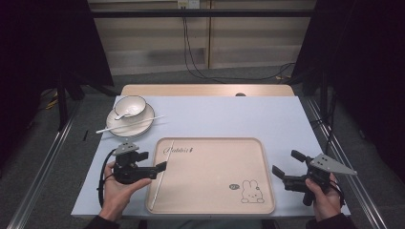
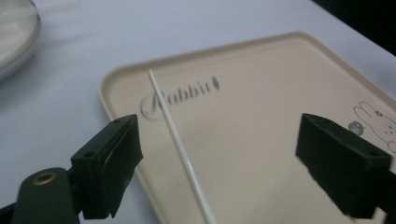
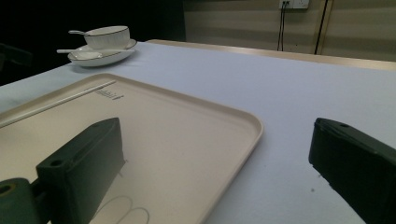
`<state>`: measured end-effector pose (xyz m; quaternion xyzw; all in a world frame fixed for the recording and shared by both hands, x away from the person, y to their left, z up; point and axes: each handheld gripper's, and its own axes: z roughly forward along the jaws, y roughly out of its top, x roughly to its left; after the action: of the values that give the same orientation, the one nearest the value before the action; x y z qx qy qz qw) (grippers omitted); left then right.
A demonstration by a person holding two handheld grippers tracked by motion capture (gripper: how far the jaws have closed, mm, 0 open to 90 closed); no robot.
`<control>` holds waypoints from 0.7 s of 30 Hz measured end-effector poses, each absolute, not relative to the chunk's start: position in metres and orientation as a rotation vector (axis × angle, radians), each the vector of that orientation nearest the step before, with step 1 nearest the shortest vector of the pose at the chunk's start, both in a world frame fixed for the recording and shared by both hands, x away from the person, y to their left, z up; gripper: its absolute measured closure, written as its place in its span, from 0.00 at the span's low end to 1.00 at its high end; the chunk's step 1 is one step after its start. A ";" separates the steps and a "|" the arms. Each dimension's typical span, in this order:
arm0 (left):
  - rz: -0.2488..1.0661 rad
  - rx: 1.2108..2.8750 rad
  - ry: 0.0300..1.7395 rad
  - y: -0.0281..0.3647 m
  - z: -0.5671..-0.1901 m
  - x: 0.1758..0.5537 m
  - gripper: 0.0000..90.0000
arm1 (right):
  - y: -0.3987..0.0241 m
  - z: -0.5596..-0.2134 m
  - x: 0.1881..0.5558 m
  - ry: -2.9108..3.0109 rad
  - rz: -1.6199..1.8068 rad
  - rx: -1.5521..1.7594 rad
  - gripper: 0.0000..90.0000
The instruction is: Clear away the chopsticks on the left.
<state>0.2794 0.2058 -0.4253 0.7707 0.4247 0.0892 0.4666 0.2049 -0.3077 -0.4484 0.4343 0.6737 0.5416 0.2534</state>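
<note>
A beige tray [image 1: 210,191] with a rabbit drawing lies at the table's front centre. One thin white chopstick [image 1: 162,176] lies lengthwise along the tray's left side. My left gripper [image 1: 153,161] hovers open over the tray's left edge. In the left gripper view its jaws stand wide apart either side of the chopstick [image 2: 180,149], above the tray [image 2: 261,116], holding nothing. My right gripper [image 1: 288,162] is open just off the tray's right edge. In the right gripper view it [image 3: 219,144] looks across the tray [image 3: 187,135] at the chopstick [image 3: 60,103].
At the back left a white bowl [image 1: 130,106] with a spoon [image 1: 123,114] sits on a plate [image 1: 143,125]. A second chopstick [image 1: 107,129] rests across the plate. The bowl [image 3: 108,36] also shows far off in the right gripper view. Bare white tabletop [image 1: 229,117] lies behind the tray.
</note>
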 end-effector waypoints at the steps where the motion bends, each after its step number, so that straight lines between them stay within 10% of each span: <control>1: 0.226 1.854 1.017 0.217 -0.421 0.282 0.12 | -0.308 -0.448 0.205 1.833 1.467 1.176 0.03; 21: 0.376 1.913 0.845 0.316 -0.403 0.317 0.05 | -0.307 -0.448 0.205 1.845 1.433 1.154 0.03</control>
<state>0.3173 0.3158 -0.4027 0.7864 0.3472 0.1548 0.4869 0.2045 -0.3067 -0.4484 0.4269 0.6827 0.5304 0.2650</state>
